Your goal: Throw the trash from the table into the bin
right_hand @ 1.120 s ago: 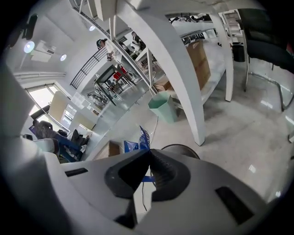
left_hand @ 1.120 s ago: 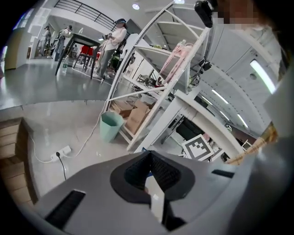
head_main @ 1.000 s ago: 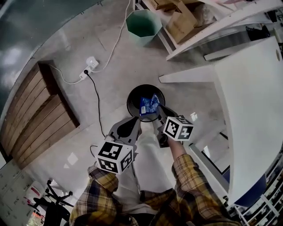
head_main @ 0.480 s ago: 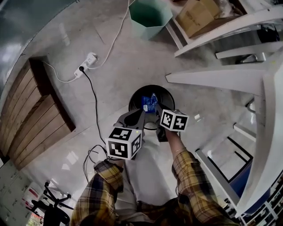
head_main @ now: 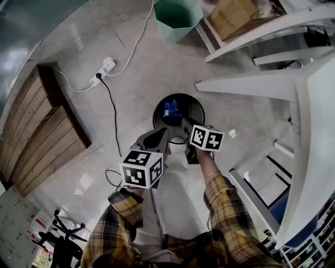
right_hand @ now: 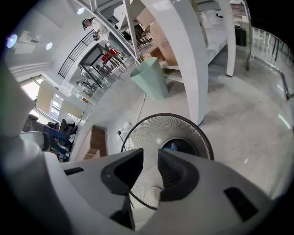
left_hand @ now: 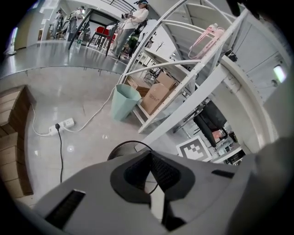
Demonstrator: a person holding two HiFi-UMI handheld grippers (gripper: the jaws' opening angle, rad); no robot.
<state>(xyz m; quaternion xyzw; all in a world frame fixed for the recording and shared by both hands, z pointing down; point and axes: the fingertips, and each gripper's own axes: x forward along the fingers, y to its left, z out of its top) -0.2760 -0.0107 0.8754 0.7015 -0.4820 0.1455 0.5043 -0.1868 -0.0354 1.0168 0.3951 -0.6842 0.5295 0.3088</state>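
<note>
1. While my right gripper [right_hand: 150,153] is hovering at the bin's [head_main: 197,111] six o'clock, its jaws have just been opening, empty.
2. Trash [head_main: 169,109] is lying inside the bin.
3. My left gripper [left_hand: 149,155] is hovering at seven o'clock, closed, empty.

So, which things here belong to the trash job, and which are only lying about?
Job: black mesh bin; blue wrapper inside it; right claw, jaws just opened, empty.
Lying about: mint-green bin; cardboard box; power strip; wooden boards.
</note>
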